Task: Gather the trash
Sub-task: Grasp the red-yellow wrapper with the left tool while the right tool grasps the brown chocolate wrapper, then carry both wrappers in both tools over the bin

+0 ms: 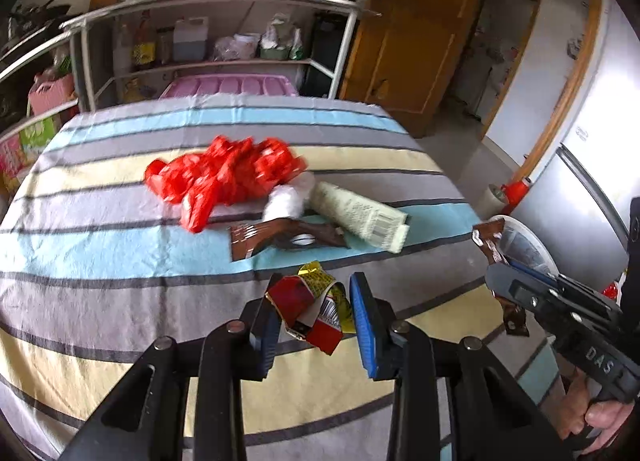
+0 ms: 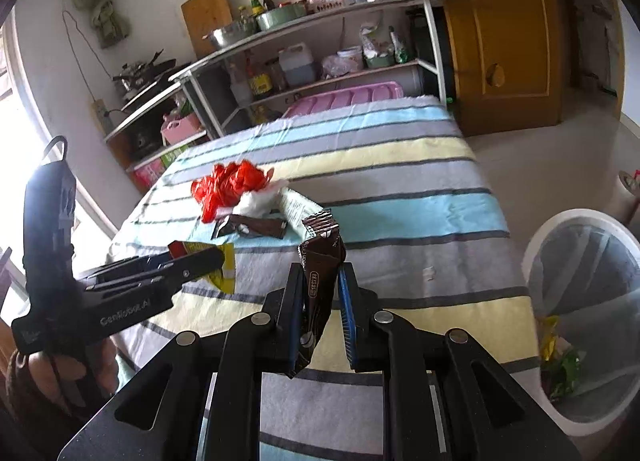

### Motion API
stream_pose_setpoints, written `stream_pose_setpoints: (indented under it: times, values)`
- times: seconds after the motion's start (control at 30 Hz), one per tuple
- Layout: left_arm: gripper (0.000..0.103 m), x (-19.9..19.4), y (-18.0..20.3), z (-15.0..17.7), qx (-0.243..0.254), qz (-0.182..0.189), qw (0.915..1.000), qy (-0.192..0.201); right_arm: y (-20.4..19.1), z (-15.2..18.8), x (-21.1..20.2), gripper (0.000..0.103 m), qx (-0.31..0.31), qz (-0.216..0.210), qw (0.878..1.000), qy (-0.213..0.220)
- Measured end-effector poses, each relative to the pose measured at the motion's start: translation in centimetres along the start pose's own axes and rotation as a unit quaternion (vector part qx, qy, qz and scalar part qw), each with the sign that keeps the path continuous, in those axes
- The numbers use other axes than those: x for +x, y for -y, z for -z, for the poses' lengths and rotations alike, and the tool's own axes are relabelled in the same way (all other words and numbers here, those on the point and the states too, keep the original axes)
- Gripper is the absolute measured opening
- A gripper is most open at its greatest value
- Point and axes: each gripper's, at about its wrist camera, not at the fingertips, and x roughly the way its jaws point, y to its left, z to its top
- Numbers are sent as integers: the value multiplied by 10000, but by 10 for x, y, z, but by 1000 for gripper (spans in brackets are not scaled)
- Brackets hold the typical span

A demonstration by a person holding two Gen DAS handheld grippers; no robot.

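Observation:
My left gripper [image 1: 316, 301] is shut on a crumpled red and yellow wrapper [image 1: 310, 303] above the striped tablecloth [image 1: 100, 253]. My right gripper [image 2: 320, 281] is shut on a brown wrapper [image 2: 320, 261] and holds it over the table's right part; it shows in the left wrist view [image 1: 490, 245] by the bin. On the table lie a red plastic bag [image 1: 224, 177], white crumpled paper [image 1: 286, 203], a pale green tube-like packet [image 1: 360, 217] and another brown wrapper [image 1: 280, 239]. A white trash bin [image 2: 560, 229] with a clear liner stands on the floor right of the table.
A metal shelf rack [image 1: 224, 9] with bowls, bottles and a kettle stands behind the table. A pink crate [image 1: 232, 85] sits under it. A wooden door [image 1: 416, 37] is at the back right. The bin holds some yellow and green scraps [image 2: 558, 357].

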Motion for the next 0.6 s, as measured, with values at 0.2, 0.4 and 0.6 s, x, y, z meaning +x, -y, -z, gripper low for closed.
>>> stream_pose_setpoints:
  times: [0.2,0.4,0.6]
  values:
    - [34,-5,35,-12,374,287,9988,119,22,-7,-28,18,168,175,9993,279]
    - [34,1,78,-25,780,552,9953,163,50,-10,-56,18,327,516,9970,476]
    - [34,8,125,-32,1213,807,9892,164,82,-7,-85,18,516,919,9922,659]
